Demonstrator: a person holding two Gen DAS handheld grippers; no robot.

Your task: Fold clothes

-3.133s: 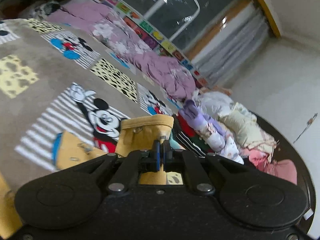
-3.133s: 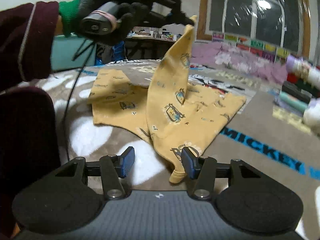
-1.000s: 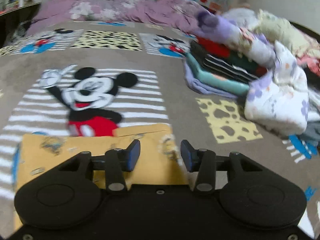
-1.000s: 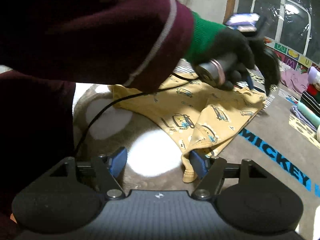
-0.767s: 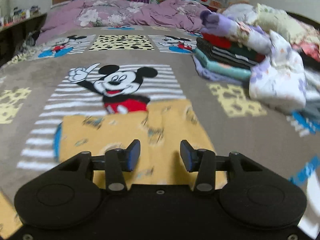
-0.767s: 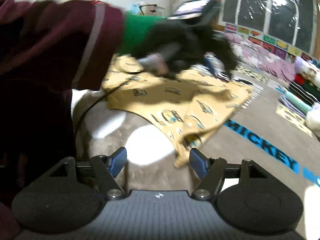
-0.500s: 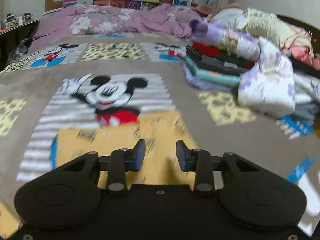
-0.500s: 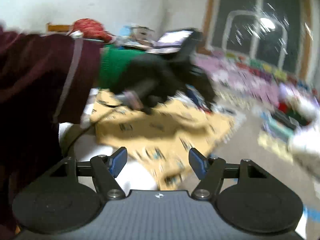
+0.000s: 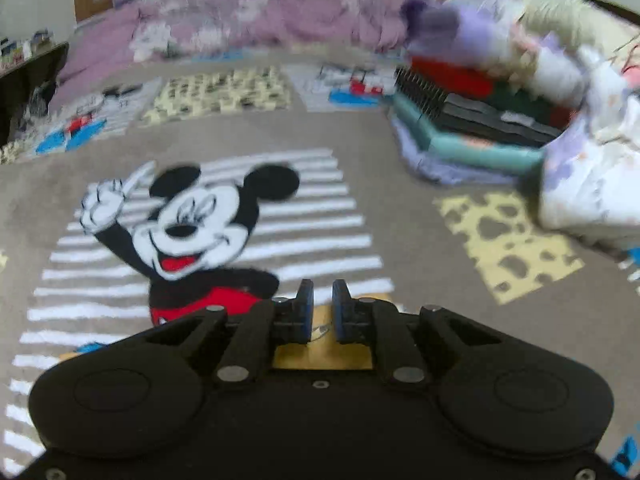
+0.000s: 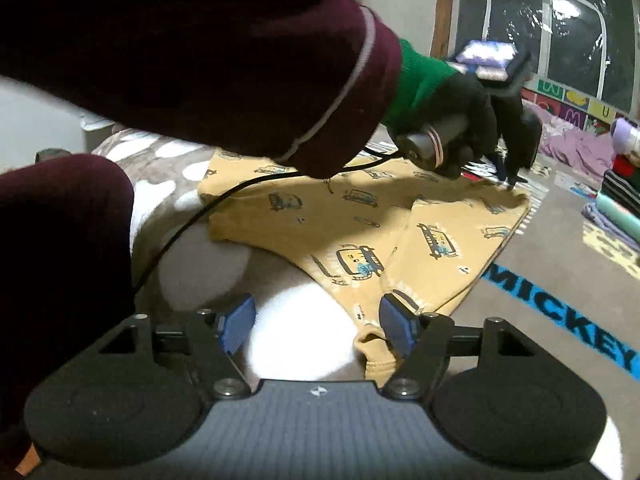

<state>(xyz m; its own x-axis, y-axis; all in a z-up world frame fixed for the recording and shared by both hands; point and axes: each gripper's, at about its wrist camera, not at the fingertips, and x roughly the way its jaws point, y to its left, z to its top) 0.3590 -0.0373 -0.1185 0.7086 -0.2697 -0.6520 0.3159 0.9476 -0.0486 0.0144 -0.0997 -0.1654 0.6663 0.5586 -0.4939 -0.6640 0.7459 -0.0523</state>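
A yellow garment printed with small buses lies spread flat on the cartoon-mouse blanket. A gloved hand holds my left gripper tip-down at the garment's far corner. In the left wrist view my left gripper has its jaws closing to a narrow gap, and the yellow garment's edge shows low in that gap. My right gripper stands open at the near end. A cuff of the garment lies beside its right finger, not pinched.
A stack of folded clothes and a white floral bundle sit at the right. A purple quilt lies along the back. A dark red sleeve and a cable cross the right wrist view.
My left gripper's jaws have narrowed from wide apart to a slim gap, and it has moved to the garment's far edge. The right gripper stays open at the near cuff.
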